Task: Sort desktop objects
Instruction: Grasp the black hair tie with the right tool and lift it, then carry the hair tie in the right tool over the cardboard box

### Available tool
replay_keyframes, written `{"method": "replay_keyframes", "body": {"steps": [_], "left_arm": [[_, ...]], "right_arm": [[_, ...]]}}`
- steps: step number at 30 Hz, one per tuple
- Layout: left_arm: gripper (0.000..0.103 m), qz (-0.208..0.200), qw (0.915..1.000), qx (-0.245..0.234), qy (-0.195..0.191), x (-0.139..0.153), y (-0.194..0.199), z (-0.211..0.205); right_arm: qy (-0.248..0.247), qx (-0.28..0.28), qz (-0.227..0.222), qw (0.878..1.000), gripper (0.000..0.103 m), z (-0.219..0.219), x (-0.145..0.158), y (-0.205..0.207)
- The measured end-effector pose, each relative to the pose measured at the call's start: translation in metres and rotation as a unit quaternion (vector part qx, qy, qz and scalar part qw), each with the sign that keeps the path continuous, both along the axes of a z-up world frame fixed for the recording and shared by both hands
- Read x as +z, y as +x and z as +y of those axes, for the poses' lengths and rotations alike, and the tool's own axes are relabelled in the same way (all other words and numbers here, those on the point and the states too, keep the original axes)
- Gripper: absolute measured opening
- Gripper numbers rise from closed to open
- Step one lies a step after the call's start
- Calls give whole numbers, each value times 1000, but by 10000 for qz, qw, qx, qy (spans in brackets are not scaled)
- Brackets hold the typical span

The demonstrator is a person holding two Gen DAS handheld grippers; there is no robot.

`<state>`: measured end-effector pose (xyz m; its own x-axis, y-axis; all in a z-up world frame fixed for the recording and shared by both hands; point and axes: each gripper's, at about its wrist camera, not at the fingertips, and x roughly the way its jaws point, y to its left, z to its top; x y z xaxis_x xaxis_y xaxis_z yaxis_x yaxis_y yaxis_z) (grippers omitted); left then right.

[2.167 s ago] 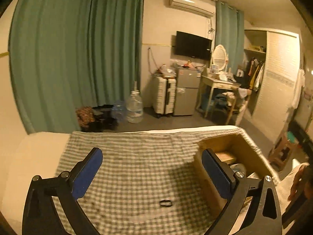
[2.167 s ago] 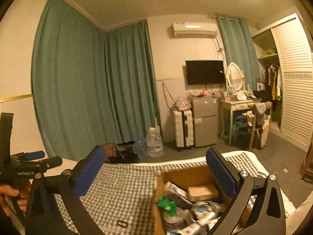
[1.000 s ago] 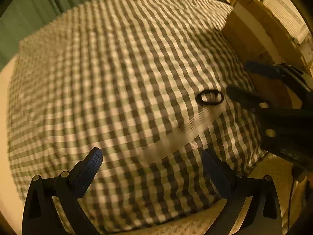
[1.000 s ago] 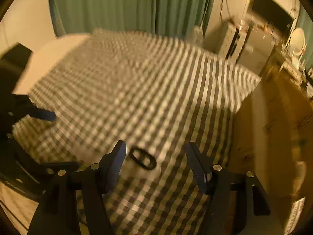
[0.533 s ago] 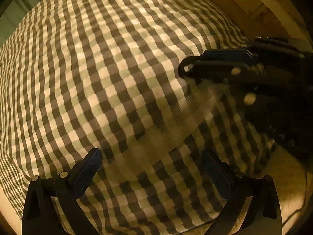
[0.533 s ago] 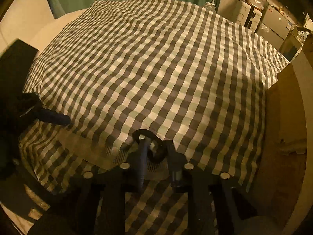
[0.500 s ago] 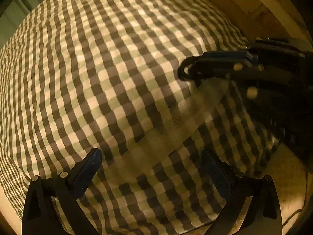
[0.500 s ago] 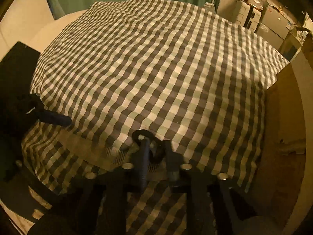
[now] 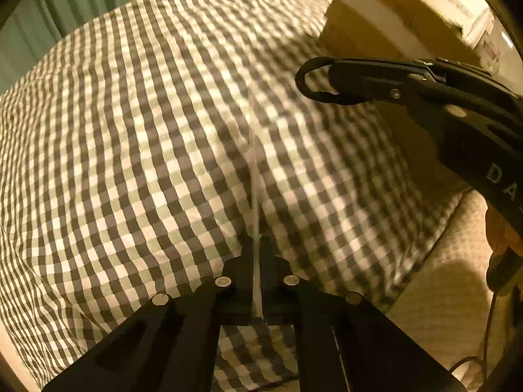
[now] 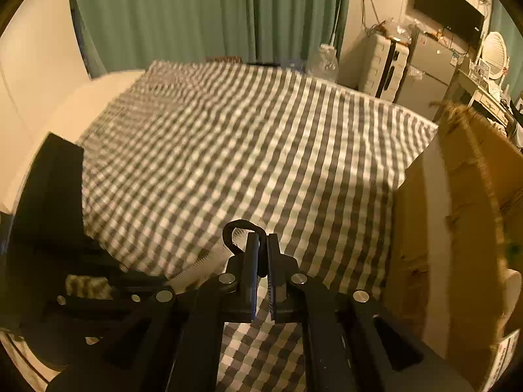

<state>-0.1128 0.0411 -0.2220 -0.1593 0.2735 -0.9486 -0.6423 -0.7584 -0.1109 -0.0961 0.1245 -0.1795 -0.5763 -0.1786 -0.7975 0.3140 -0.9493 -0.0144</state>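
Your right tongs [image 10: 260, 261] pinch the black ring [image 10: 240, 233]; left tongs [image 9: 256, 281] pinch what looks like a clear strip [image 9: 254, 176]. Next, carry both to the cardboard box [image 10: 457, 228] at right.

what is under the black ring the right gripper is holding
Under the black ring, held by the right gripper, lies only the checked cloth. What the cloth covers cannot be seen.

Past my jaws: green curtains [image 10: 202, 16], TV [image 10: 447, 9] on wall, white suitcase [image 10: 384, 65] nr small fridge [image 10: 428, 72], water jug [image 10: 323, 60].
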Motion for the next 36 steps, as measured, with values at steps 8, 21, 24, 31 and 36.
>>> {"method": "replay_keyframes", "body": {"steps": [8,21,24,31,36], "left_arm": [[3,89,9989,374,272,21,4,-13],[3,1106,9806,1192,1097,103,12,-29],[2,1295,9757,1234,1265,128,25,-42],[2,1714,9638,1323,1557,170,53,-55],[2,2143,9513,1408,1710,196,71,-60]], "right_arm": [[-235,-210,551,9980,4,9,45,12],[-623,-470,1327,9881,4,12,110,39],[-673,-459,1483,9856,4,12,125,56],[-828,-450,1866,9779,4,15,161,99],[-916,-450,2138,9715,4,19,185,126]]}}
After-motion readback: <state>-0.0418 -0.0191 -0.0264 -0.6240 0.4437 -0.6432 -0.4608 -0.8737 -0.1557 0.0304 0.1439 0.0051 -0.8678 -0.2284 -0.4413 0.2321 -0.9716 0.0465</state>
